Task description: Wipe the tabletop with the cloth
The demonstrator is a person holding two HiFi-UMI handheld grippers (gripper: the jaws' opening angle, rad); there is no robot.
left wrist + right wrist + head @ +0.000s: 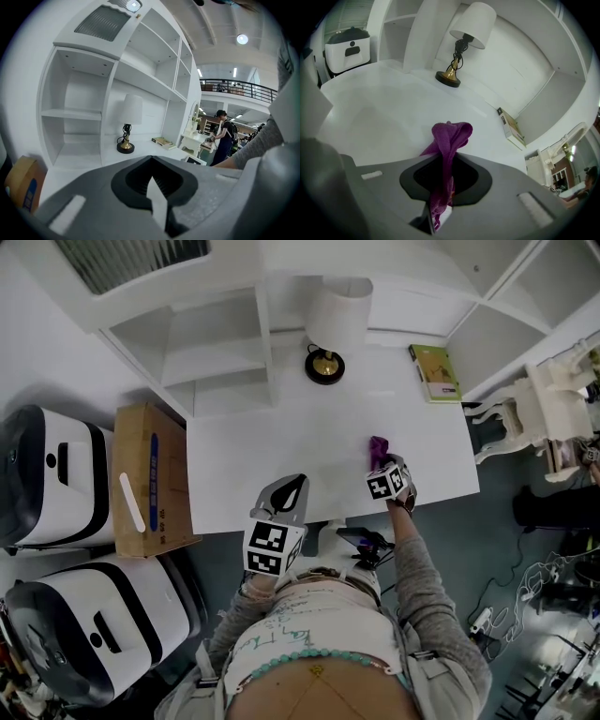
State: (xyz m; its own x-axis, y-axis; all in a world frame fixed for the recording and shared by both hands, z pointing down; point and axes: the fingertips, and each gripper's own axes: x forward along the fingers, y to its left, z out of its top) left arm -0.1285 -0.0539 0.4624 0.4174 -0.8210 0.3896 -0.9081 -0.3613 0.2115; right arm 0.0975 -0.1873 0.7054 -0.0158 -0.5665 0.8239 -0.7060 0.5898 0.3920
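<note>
Purple cloth (449,138) is clamped between the jaws of the right gripper (380,463), bunched over the white tabletop (262,456) near its front edge. Left gripper (286,498) is closed with nothing between its jaws. 1 lamp (324,364) stands at the back.

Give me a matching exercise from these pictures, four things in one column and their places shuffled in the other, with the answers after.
1. cloth
2. lamp
3. book
4. cardboard box

A. off the tabletop, beside its left edge
B. clamped in the right tongs
C. back right corner of the tabletop
D. back of the tabletop, near the middle

Pairs: 1-B, 2-D, 3-C, 4-A.
</note>
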